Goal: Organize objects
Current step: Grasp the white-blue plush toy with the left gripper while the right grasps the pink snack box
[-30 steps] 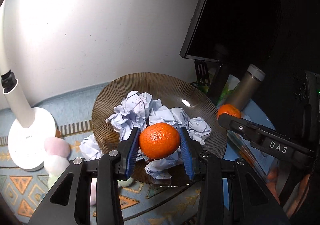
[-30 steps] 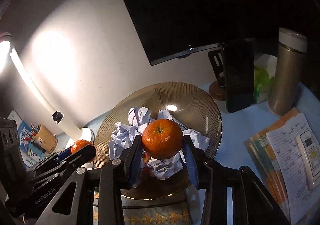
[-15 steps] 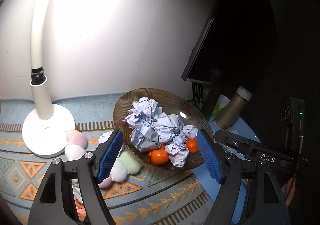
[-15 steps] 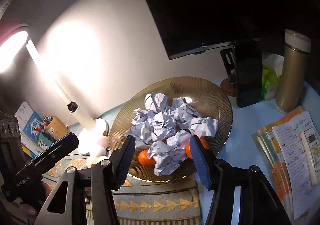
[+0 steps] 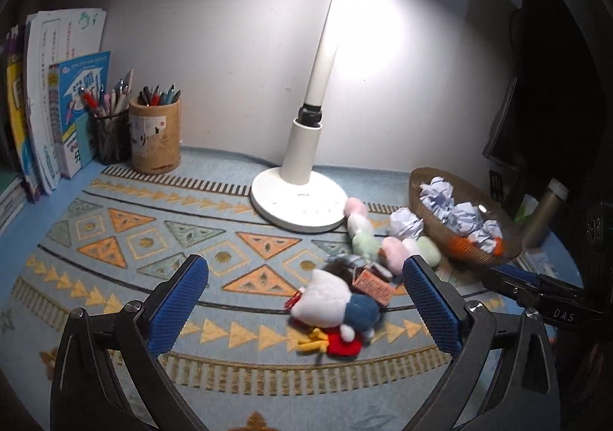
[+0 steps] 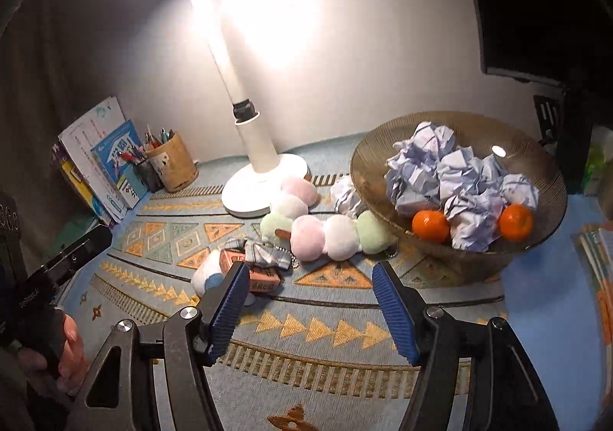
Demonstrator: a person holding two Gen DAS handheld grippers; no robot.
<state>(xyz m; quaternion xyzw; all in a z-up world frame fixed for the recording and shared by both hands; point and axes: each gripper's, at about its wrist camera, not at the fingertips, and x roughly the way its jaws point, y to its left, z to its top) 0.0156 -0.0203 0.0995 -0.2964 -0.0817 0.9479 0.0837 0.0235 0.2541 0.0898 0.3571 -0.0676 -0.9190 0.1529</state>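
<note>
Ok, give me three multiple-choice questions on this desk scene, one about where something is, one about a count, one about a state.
1. Where are the oranges?
A. in the glass bowl
B. on the mat
C. in the pen cup

2. How many oranges show in the bowl?
A. one
B. two
C. four

3. How do the right gripper jaws stand?
A. open, nothing between them
B. shut on an orange
C. shut on paper

Answers: 1 A, they sit among crumpled paper balls inside it; 2 B, one on each side of a paper ball; 3 A, only mat shows between the blue pads.
</note>
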